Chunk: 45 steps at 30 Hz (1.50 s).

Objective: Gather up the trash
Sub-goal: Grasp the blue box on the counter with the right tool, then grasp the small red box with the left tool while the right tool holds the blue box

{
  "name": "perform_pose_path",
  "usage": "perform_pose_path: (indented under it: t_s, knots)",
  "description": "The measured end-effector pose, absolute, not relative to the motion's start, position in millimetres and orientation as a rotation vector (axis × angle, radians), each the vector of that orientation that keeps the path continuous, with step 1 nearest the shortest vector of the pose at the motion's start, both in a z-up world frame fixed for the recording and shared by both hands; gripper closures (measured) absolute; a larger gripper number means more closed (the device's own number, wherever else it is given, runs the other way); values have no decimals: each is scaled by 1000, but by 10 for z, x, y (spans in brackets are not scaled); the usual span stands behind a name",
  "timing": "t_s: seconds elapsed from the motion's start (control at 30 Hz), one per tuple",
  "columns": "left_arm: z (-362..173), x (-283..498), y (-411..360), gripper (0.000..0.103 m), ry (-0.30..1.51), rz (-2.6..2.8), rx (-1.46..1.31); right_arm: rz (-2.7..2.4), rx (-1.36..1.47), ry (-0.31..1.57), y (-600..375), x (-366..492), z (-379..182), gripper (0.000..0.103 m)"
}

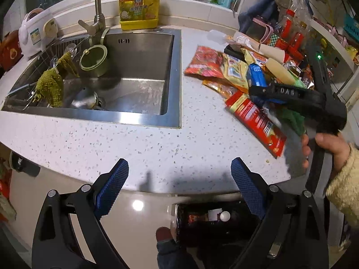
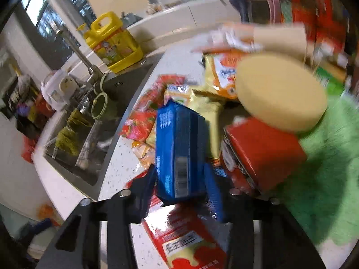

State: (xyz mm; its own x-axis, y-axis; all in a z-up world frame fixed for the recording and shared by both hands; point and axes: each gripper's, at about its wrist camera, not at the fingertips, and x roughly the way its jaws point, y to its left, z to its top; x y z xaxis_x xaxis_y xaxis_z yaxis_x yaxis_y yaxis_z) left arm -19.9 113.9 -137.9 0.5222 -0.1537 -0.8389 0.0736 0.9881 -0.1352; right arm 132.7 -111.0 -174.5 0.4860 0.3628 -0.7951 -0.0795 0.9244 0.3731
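Observation:
A heap of snack wrappers (image 1: 237, 74) lies on the speckled white counter (image 1: 157, 143) right of the sink. My right gripper (image 2: 181, 179) is shut on a blue box (image 2: 179, 148) and holds it above the heap; it also shows in the left wrist view (image 1: 257, 77), held by the black gripper (image 1: 291, 96). A long red wrapper (image 1: 258, 121) lies below it. My left gripper (image 1: 179, 174) is open and empty over the counter's front edge. A black trash bag (image 1: 213, 222) with wrappers inside hangs open below the edge.
A steel sink (image 1: 134, 76) holds a pot lid and green cloths. A yellow detergent jug (image 1: 140, 4) stands behind it. A round yellow sponge (image 2: 280, 92), a red tin (image 2: 262, 154) and a green cloth (image 2: 325, 168) sit at the right.

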Motion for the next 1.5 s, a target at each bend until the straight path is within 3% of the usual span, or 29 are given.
perform_pose_path:
  t_s: [0.07,0.13,0.6,0.87,0.93,1.0,1.07,1.1,1.5]
  knots:
    - [-1382,-196,1127,13,1013,-144,-83,255,290,1060,-1134,1359,-1773,75]
    - [-1370,-193,1104,13,1008,-151,-80,261,305,1046,-1168,1318,-1740,77]
    - [-1626,319,370,13,1040,-335,27,306,418,899,-1636,586,-1002,78]
    - [-1854,710,149,13,1091,-508,-18,266,494,867,-1969,206,-908,77]
    - [-1858,732,142,24,1076,-525,-18,258,498,864,-2003,146,-925,77]
    - [-1862,752,145,50,1065,-535,-16,252,508,864,-2030,103,-941,77]
    - [-1878,789,186,87,1088,-573,-84,254,511,864,-2033,85,-948,77]
    - [-1917,827,227,100,1114,-609,-154,256,510,865,-2037,80,-951,77]
    - [-1897,771,240,103,1122,-620,-227,266,512,853,-2018,90,-946,77]
